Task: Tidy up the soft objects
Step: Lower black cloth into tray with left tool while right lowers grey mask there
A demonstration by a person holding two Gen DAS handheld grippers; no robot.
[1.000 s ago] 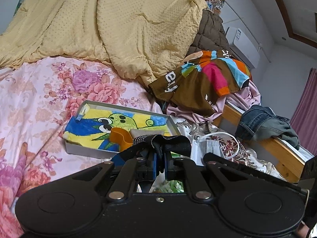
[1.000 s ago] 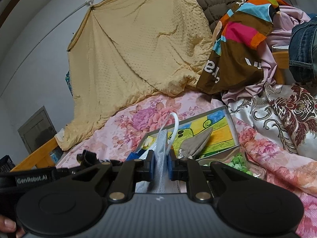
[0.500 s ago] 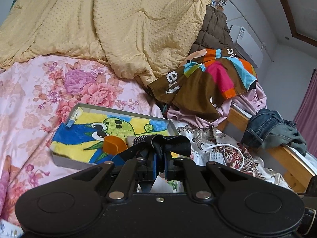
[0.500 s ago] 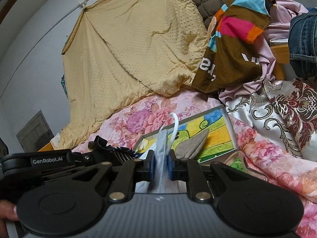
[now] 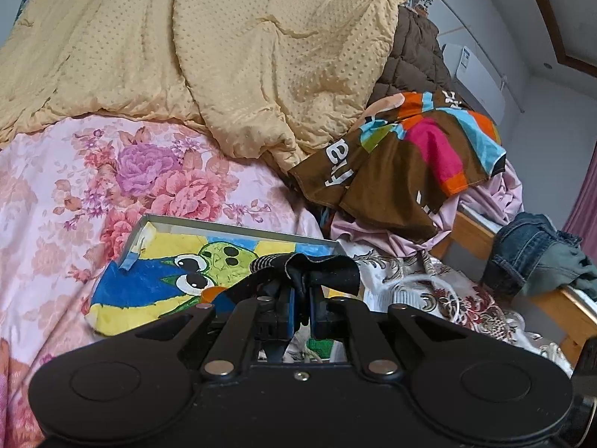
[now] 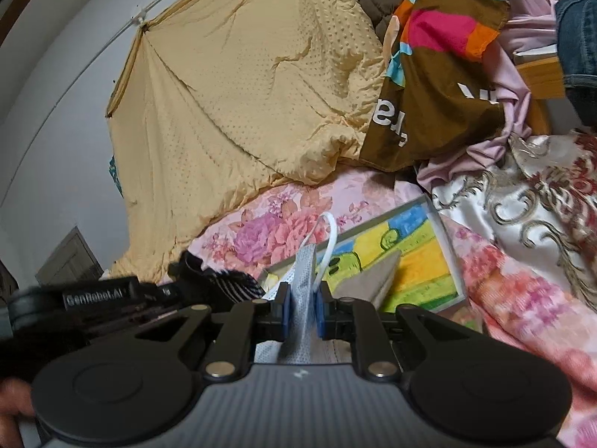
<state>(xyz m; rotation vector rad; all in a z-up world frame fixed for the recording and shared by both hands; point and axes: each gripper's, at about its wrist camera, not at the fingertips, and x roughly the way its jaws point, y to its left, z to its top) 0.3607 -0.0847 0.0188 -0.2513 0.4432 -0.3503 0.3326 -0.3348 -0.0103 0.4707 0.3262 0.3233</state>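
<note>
Soft objects are mid-sort: the left gripper (image 5: 301,308) clamps a black sock (image 5: 321,267), the right gripper (image 6: 301,315) clamps a face mask (image 6: 304,280), both above the bed's tray (image 5: 238,228), neither yet placed.

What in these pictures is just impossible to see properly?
- Left wrist view: the near end of the tray is hidden behind the left gripper and the black sock it pinches.
- Right wrist view: the face mask in the right gripper is covered below by the gripper body.
- Right wrist view: the jeans are cut off by the frame edge.
</note>
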